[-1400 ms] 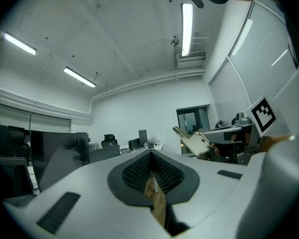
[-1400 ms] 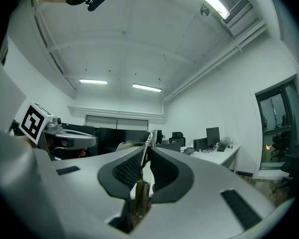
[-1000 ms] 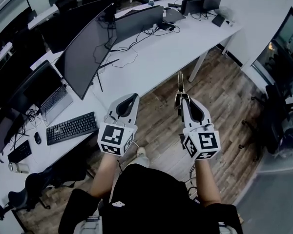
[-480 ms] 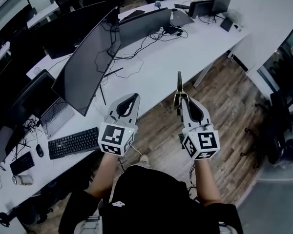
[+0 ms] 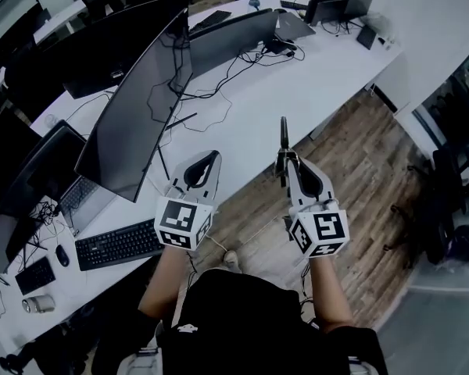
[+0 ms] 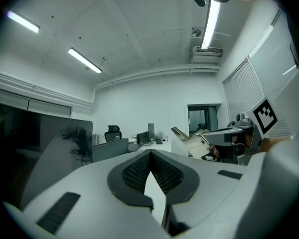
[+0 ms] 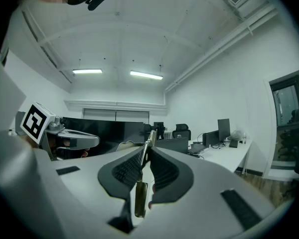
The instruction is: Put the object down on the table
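The thin metal stick (image 5: 282, 135) is pinched in the almost closed right gripper (image 5: 286, 162) near the white table (image 5: 297, 76); the left gripper (image 5: 212, 156) is shut, empty.

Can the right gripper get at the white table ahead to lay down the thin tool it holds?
Probably yes. The right gripper, shut on the tool, hovers beside the table; bare top lies ahead, and the monitor stands off left.

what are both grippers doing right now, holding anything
left gripper: shut, nothing between the jaws.
right gripper: shut on a thin flat object that sticks out past the jaw tips.
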`<state>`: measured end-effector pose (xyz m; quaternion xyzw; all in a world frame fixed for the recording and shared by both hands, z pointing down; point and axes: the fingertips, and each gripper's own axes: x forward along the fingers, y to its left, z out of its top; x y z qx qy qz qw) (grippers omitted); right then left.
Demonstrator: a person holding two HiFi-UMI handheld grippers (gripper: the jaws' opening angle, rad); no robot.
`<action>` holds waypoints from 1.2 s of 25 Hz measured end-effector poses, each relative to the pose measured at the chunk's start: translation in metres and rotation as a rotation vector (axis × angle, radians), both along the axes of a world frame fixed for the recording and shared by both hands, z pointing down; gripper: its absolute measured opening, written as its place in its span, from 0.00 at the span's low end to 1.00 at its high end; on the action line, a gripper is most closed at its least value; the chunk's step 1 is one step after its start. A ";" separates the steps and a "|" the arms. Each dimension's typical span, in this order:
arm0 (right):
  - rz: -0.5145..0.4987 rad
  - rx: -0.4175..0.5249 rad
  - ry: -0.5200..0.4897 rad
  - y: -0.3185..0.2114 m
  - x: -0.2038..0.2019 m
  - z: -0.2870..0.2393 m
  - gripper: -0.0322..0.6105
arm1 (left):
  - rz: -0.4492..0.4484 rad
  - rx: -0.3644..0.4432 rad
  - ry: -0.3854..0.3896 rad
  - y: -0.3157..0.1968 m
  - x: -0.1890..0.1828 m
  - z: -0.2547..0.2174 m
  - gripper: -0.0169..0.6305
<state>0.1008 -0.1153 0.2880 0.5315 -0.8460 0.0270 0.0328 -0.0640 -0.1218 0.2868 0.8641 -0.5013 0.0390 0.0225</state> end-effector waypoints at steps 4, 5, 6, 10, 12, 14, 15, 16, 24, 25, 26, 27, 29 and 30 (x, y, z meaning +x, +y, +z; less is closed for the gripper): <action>-0.006 -0.020 0.015 -0.004 -0.003 0.010 0.12 | 0.006 -0.033 -0.005 -0.006 -0.002 0.014 0.05; -0.006 -0.023 0.015 -0.006 -0.003 0.011 0.12 | 0.005 -0.039 -0.005 -0.007 -0.001 0.017 0.05; -0.006 -0.026 0.014 -0.008 -0.002 0.013 0.12 | 0.006 -0.045 -0.004 -0.009 0.000 0.019 0.05; -0.008 -0.043 0.012 -0.018 0.000 0.022 0.12 | 0.011 -0.060 -0.002 -0.014 0.006 0.027 0.05; -0.019 -0.050 0.010 -0.023 0.000 0.026 0.12 | 0.005 -0.068 -0.002 -0.017 0.007 0.031 0.05; -0.034 -0.057 0.009 -0.030 -0.001 0.030 0.12 | -0.005 -0.074 -0.002 -0.022 0.009 0.034 0.05; -0.042 -0.061 0.009 -0.035 -0.002 0.032 0.12 | -0.010 -0.076 -0.002 -0.025 0.009 0.036 0.05; -0.050 -0.065 0.008 -0.039 -0.004 0.033 0.12 | -0.016 -0.080 -0.002 -0.027 0.009 0.037 0.05; -0.131 -0.106 0.017 -0.073 -0.014 0.054 0.12 | -0.085 -0.124 0.001 -0.050 0.005 0.058 0.05; -0.141 -0.113 0.019 -0.077 -0.016 0.058 0.12 | -0.093 -0.130 0.002 -0.053 0.005 0.061 0.05; -0.151 -0.121 0.022 -0.081 -0.017 0.061 0.12 | -0.100 -0.136 0.004 -0.056 0.005 0.064 0.05; -0.161 -0.130 0.026 -0.085 -0.019 0.065 0.12 | -0.108 -0.142 0.006 -0.058 0.004 0.067 0.05; -0.182 -0.147 0.035 -0.091 -0.022 0.073 0.12 | -0.125 -0.158 0.012 -0.062 0.003 0.074 0.05; -0.193 -0.155 0.040 -0.094 -0.024 0.078 0.12 | -0.135 -0.166 0.014 -0.064 0.002 0.078 0.05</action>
